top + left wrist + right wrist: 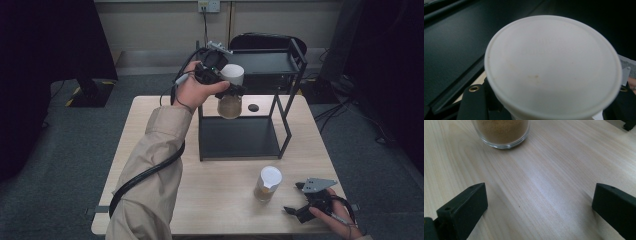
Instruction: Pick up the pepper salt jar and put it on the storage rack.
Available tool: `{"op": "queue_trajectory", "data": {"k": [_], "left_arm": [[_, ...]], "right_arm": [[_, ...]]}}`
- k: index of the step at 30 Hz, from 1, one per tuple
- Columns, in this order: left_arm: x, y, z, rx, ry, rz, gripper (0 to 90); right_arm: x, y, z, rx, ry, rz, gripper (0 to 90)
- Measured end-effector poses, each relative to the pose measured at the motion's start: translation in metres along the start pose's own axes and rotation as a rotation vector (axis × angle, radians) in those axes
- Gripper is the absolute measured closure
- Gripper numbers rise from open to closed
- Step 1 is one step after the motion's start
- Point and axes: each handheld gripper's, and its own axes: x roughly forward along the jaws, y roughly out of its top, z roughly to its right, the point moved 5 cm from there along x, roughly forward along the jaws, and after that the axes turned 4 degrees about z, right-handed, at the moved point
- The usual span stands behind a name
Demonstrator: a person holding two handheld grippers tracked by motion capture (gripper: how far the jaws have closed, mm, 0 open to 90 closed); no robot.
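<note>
While left gripper (235, 90) clamps white-lidded glass jar of brown powder (230, 102) beside black metal shelf rack (285, 125), right gripper (295, 197) rests on table (150, 150), jaws apart, near second lidded jar (267, 184).

Left gripper (233, 90) clamps white-lidded jar (230, 97), lifted inside black rack (287, 95). Second jar (267, 184) on table (150, 115); right gripper (295, 197) near, jaws apart.
</note>
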Motion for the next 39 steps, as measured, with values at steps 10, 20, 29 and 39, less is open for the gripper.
{"op": "queue_trajectory", "data": {"k": [10,20,29,39], "left_arm": [[-0.010,0.021,0.000,0.010,0.010,0.015,34.2],[-0.016,0.039,-0.002,0.016,0.016,0.031,34.2],[-0.025,0.059,-0.007,0.008,0.025,0.045,34.1],[-0.022,0.079,-0.017,0.009,0.063,0.053,34.1]], "right_arm": [[0.000,0.000,0.000,0.000,0.000,0.000,0.0],[0.000,0.000,0.000,0.000,0.000,0.000,0.0],[0.000,0.000,0.000,0.000,0.000,0.000,0.0],[0.000,0.000,0.000,-0.001,0.001,0.000,0.0]]}}
